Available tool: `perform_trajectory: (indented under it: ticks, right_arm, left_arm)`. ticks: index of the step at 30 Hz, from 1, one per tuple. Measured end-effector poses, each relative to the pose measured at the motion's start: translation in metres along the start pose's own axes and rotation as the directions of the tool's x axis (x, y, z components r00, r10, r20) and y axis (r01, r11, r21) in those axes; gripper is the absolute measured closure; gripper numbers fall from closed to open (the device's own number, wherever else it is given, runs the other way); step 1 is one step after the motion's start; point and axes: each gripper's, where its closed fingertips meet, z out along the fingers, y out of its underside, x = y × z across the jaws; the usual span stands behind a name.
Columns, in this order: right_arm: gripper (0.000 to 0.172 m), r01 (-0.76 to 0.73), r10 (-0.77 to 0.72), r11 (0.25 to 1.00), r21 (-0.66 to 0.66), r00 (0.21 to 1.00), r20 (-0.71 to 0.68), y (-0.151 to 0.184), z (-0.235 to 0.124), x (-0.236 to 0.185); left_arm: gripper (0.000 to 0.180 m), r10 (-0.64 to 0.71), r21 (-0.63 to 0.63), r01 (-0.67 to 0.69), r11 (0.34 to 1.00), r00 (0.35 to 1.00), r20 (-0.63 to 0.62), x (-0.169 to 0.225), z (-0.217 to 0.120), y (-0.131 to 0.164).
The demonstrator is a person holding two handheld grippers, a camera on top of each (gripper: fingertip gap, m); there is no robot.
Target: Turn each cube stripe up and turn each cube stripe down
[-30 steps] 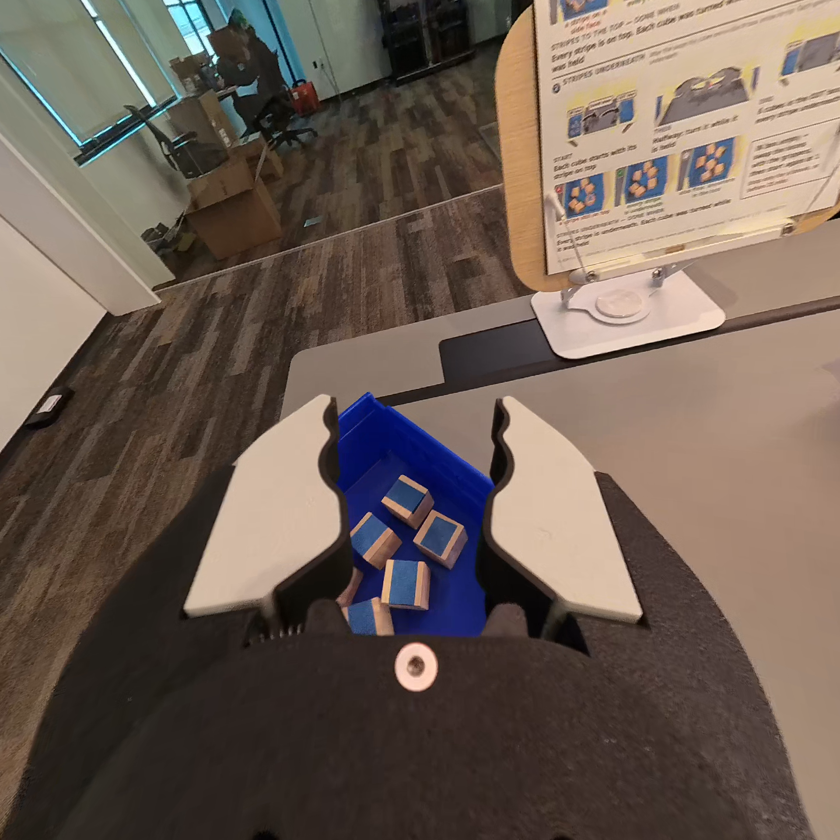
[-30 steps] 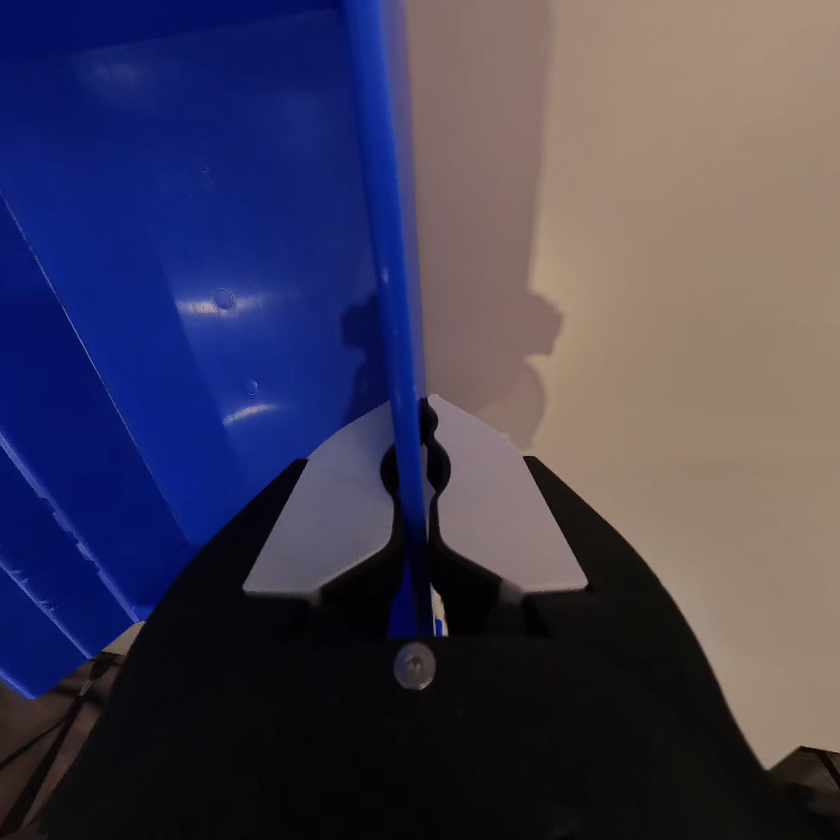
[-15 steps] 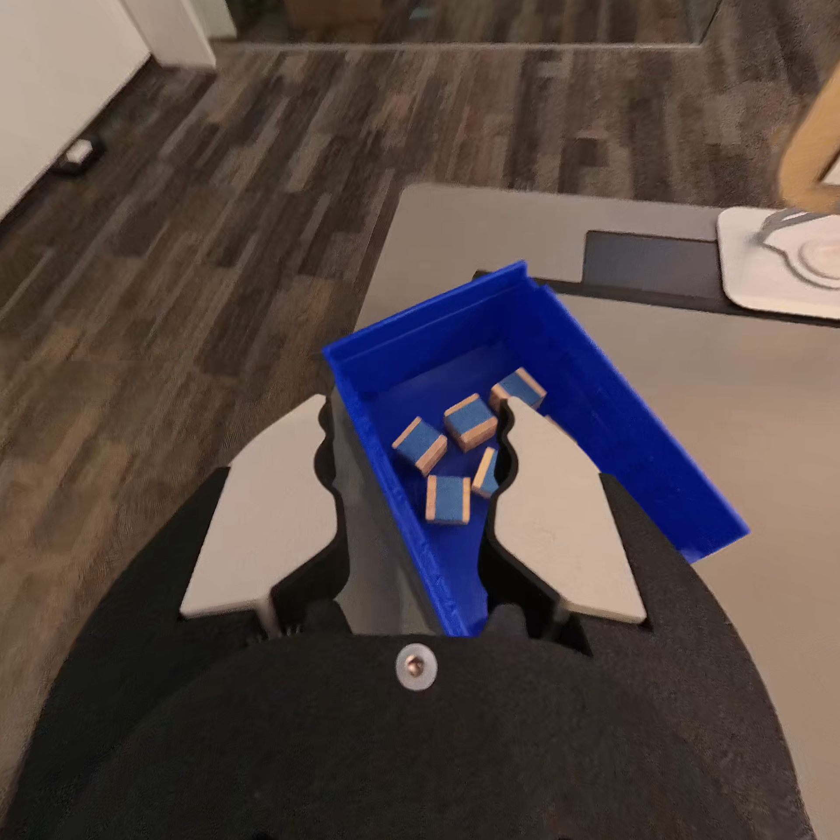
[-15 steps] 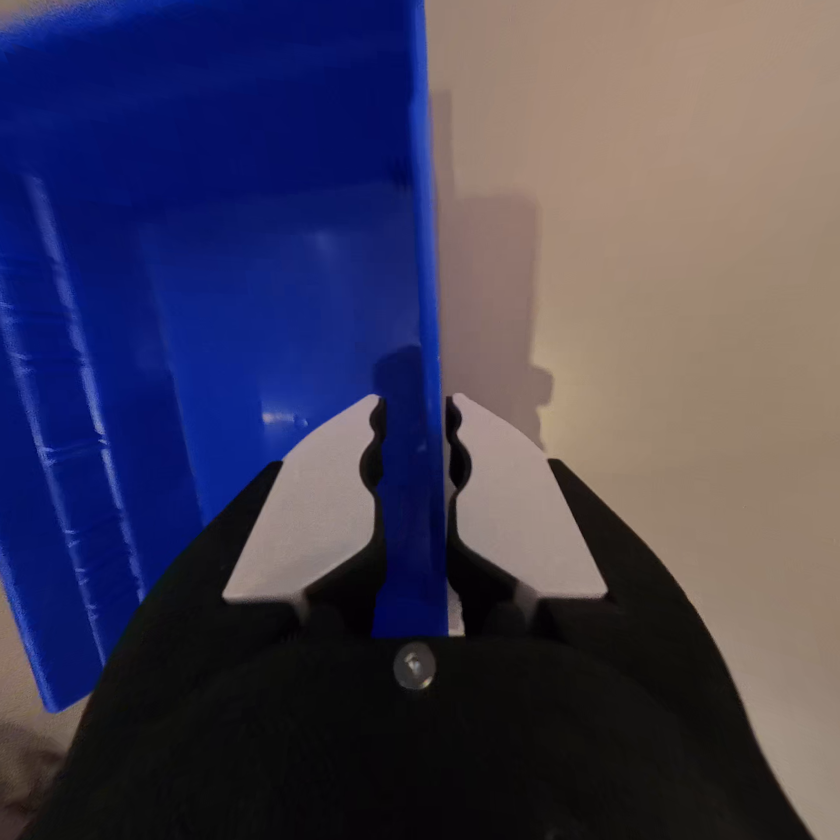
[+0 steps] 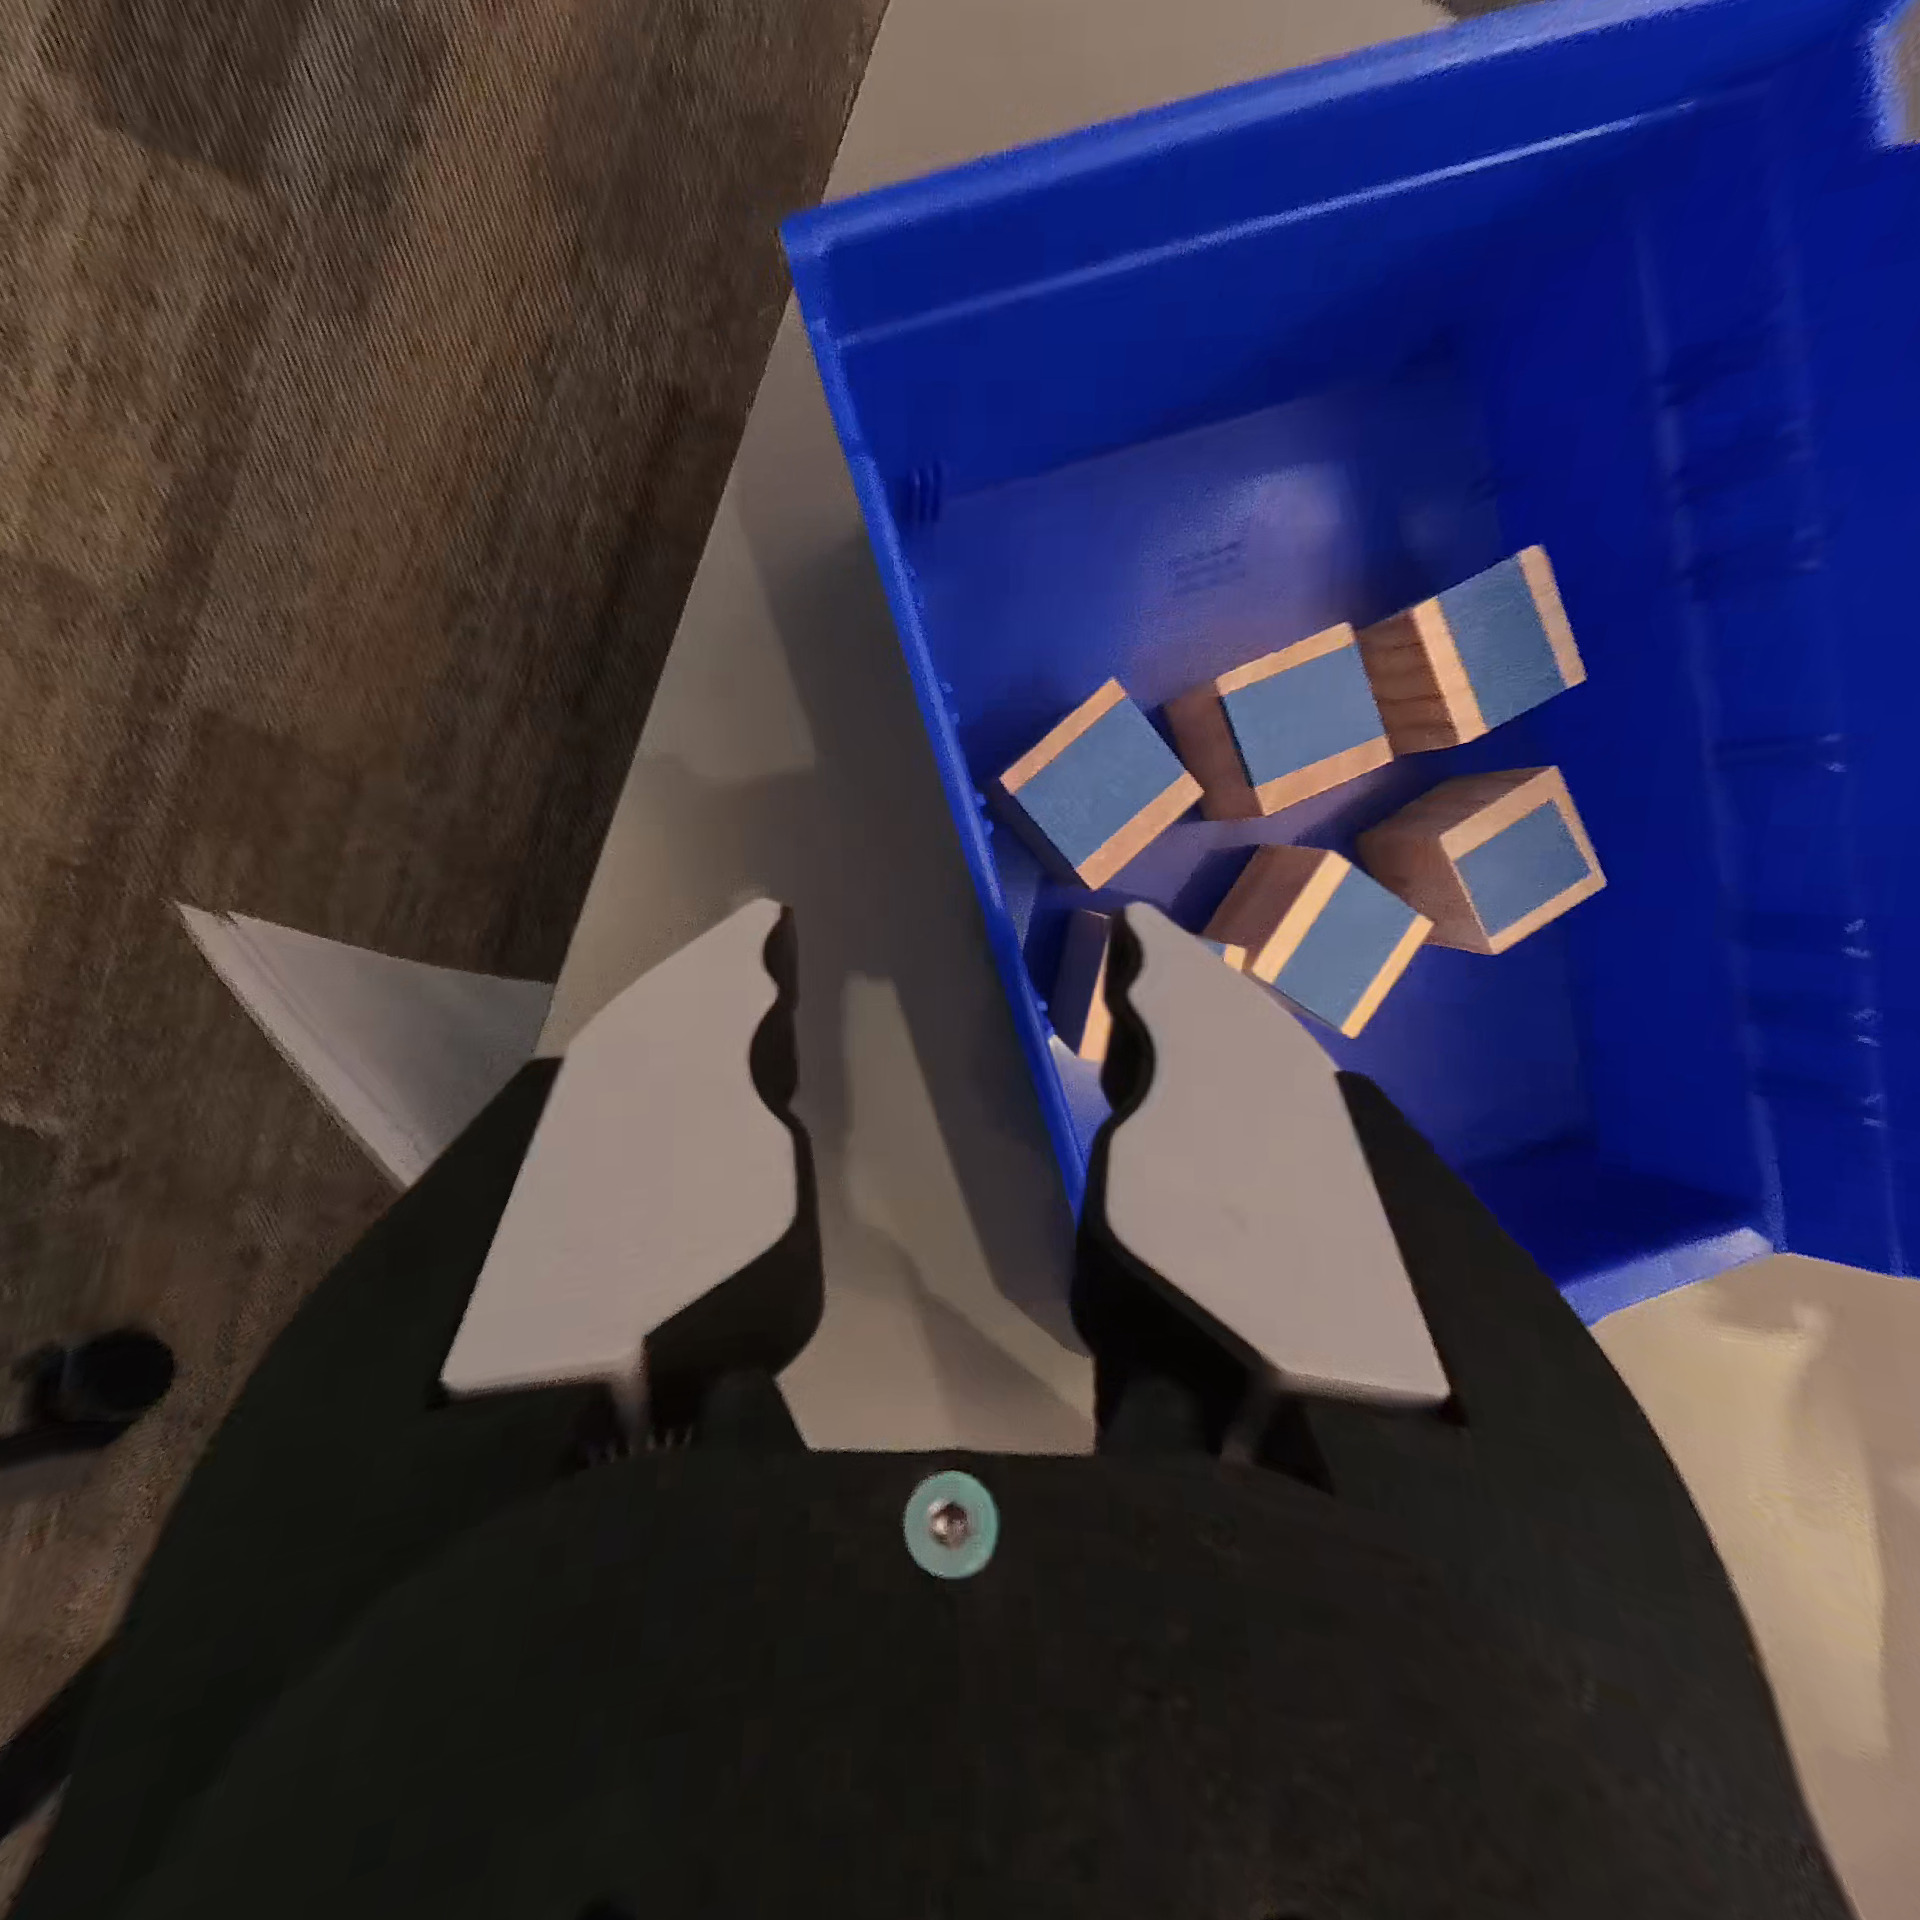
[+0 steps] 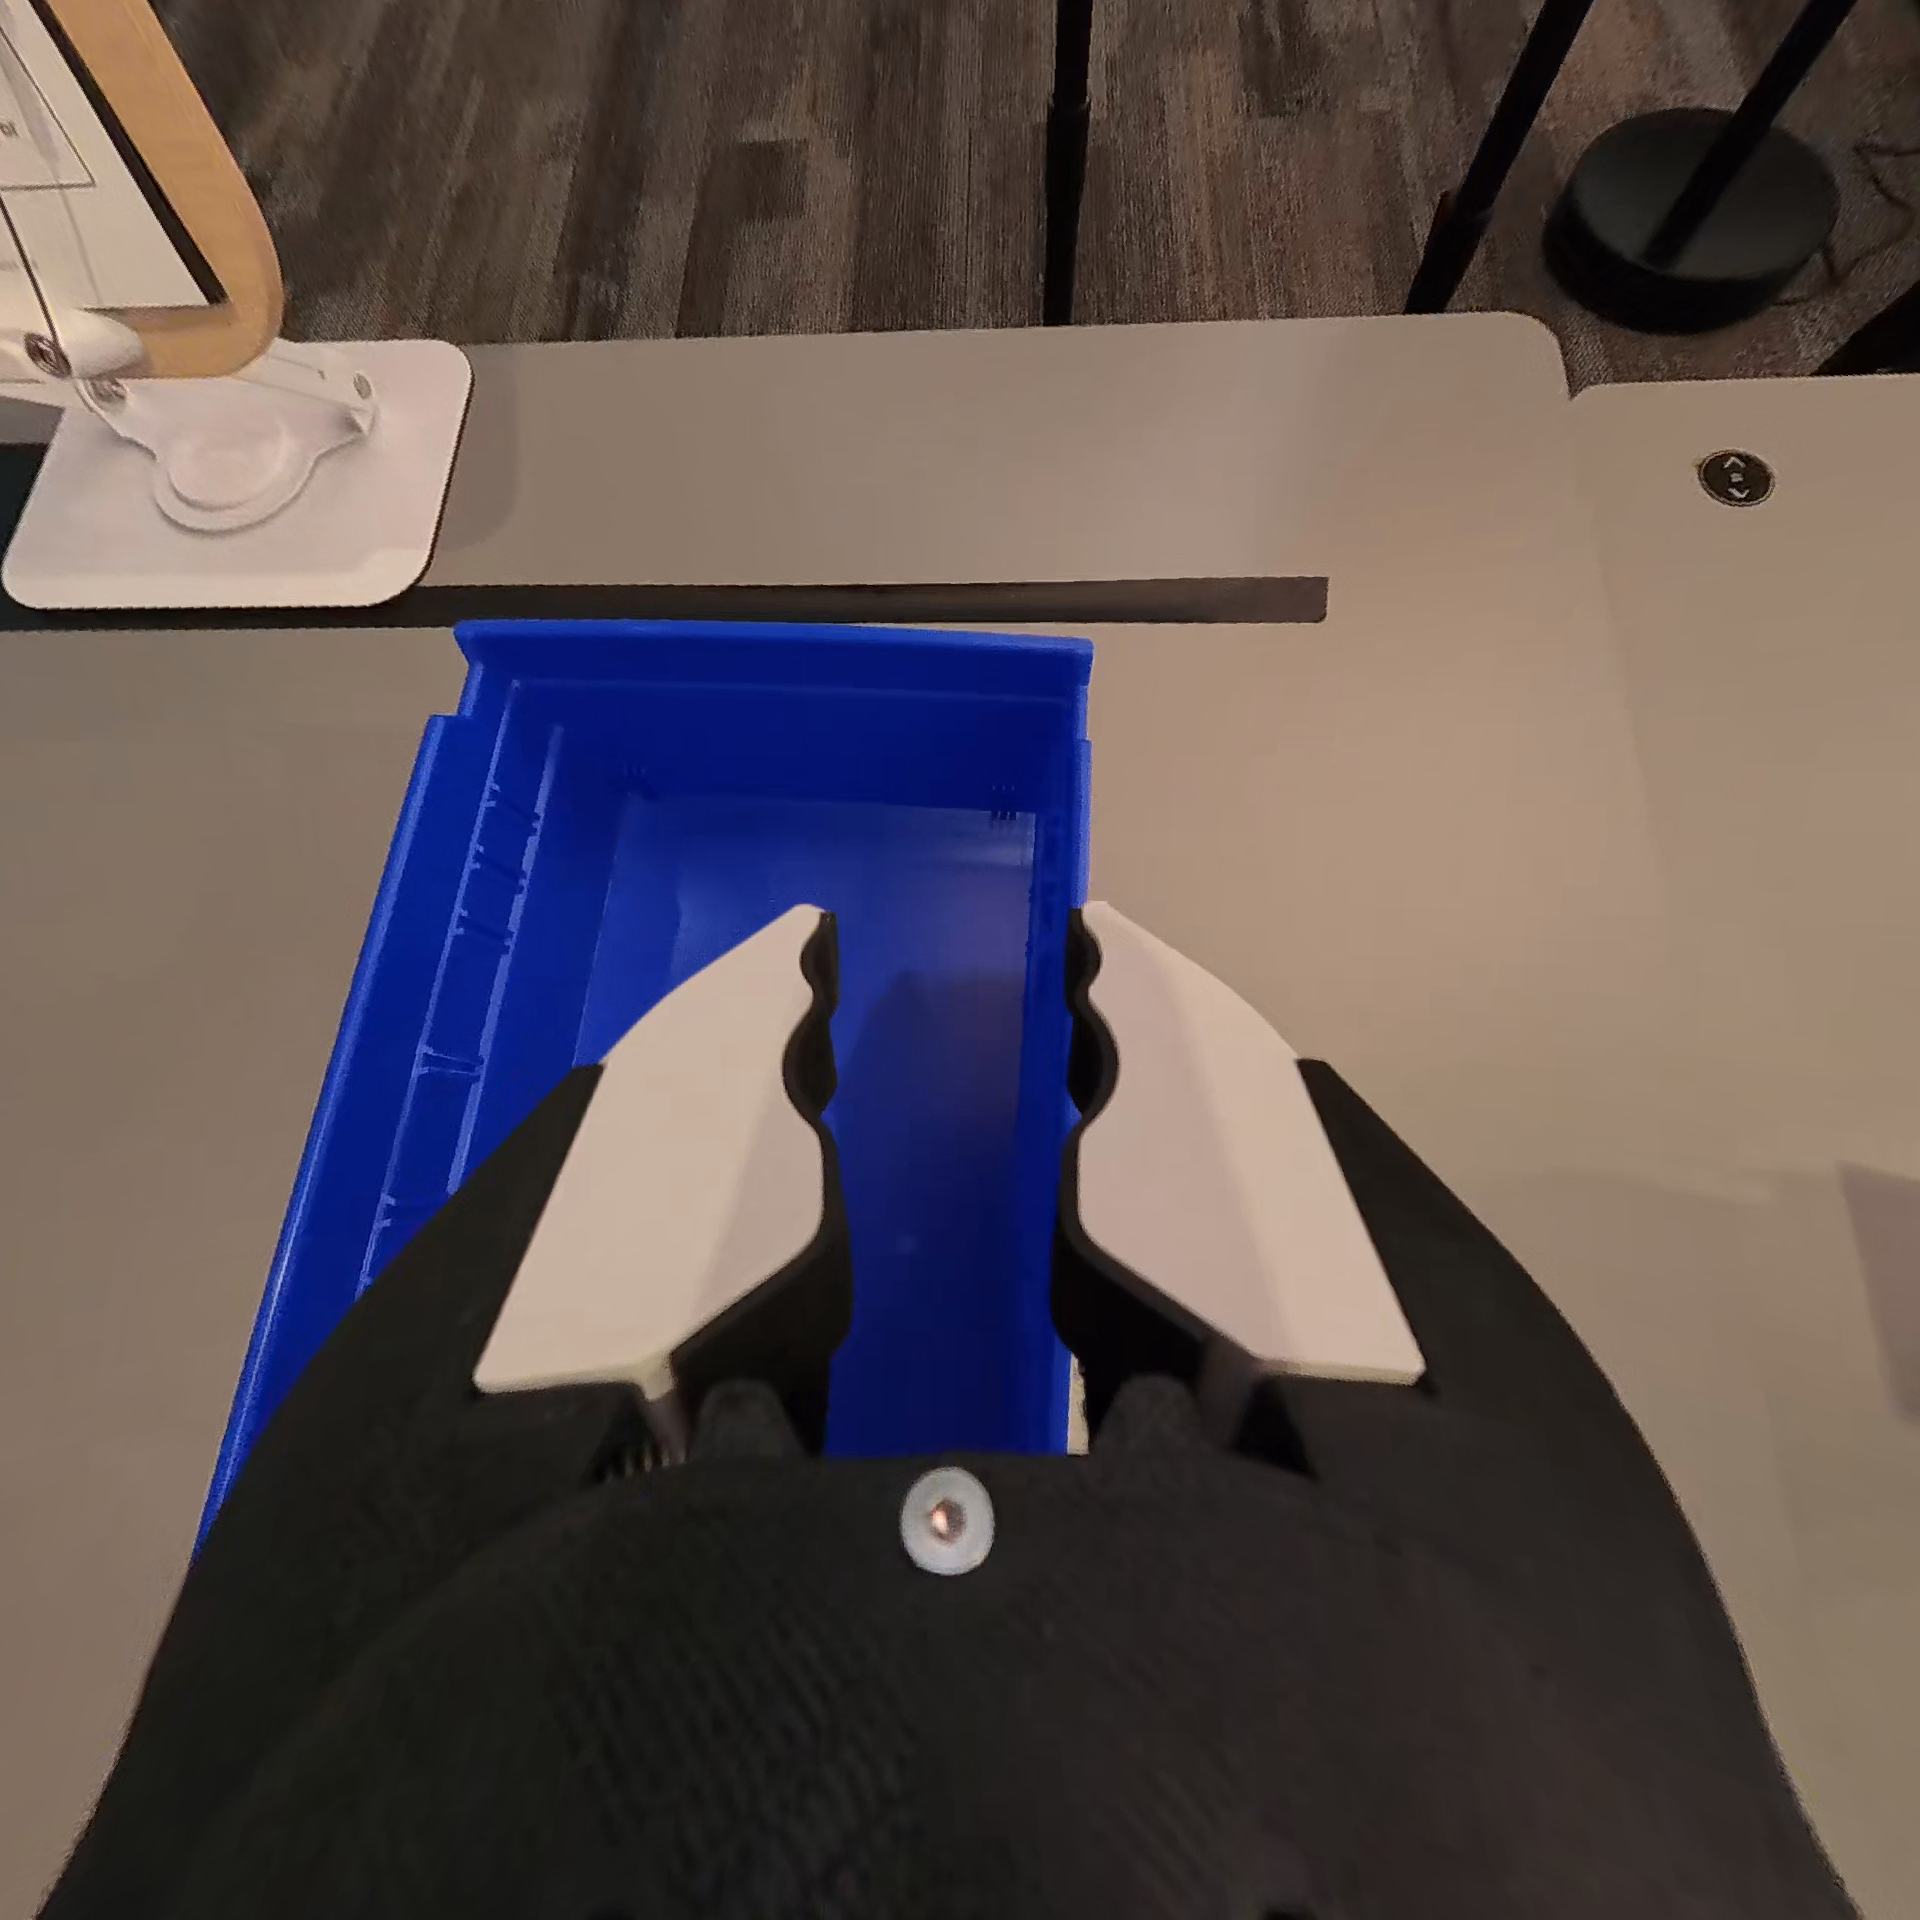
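Left wrist view first: I count five wooden cubes with a blue stripe in plain sight, clustered on the floor of the blue plastic bin, plus a sixth cube only partly visible behind my fingertip. The nearest-left cube, the middle cube, the upper-right cube, the lower-middle cube and the right cube all show blue faces toward the camera. My left gripper stands wide open and holds nothing; its two fingers straddle the bin's near side wall, one outside over the grey tabletop, one inside, neither pressing on the wall. One wood-pattern floor lies beyond the table edge.

From the right wrist view, I see one blue bin on the grey table, and no cubes show in the part visible here. My right gripper is open too, with the bin's right wall between its fingers, close against the right finger; I cannot tell if they touch. One white stand base sits at far left, and one black round base on the floor beyond.
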Motion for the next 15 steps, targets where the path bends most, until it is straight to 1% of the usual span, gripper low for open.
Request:
perform_trajectory:
  ticks: [1,3,7,9,10,13,15]
  right_arm:
    - [0.127,0.003,-0.003,1.000,-0.002,1.000,0.005,0.000,0.001,-0.002]
    - [0.128,0.008,-0.008,1.000,-0.005,1.000,0.019,0.000,0.001,-0.006]
    - [0.128,0.027,-0.027,1.000,-0.010,0.999,0.026,0.000,0.000,-0.010]
    - [0.128,0.038,-0.038,0.999,-0.017,0.999,0.030,0.001,0.000,-0.013]
    - [0.128,0.045,-0.044,0.999,-0.022,0.998,0.034,0.001,0.000,-0.014]
    - [0.128,0.059,-0.058,0.998,-0.032,0.998,0.037,0.002,0.002,-0.017]
    - [0.128,0.068,-0.067,0.997,-0.034,0.997,0.046,0.002,0.003,-0.021]
  left_arm:
    - [0.131,-0.015,-0.026,0.015,1.000,1.000,-0.006,-0.001,0.005,0.003]
    - [0.137,-0.030,-0.069,0.029,0.997,0.999,-0.019,0.000,0.013,0.008]
    - [0.146,-0.004,-0.161,0.001,0.987,1.000,-0.016,0.003,0.028,0.019]
    - [0.156,0.014,-0.204,-0.022,0.979,0.999,-0.043,0.010,0.035,0.023]
    - [0.166,0.026,-0.224,-0.038,0.974,0.998,-0.059,0.014,0.038,0.024]
    - [0.168,0.097,-0.256,-0.090,0.962,0.995,0.016,0.013,0.042,0.022]
    - [0.172,0.135,-0.236,-0.125,0.964,0.991,0.025,0.020,0.047,0.011]
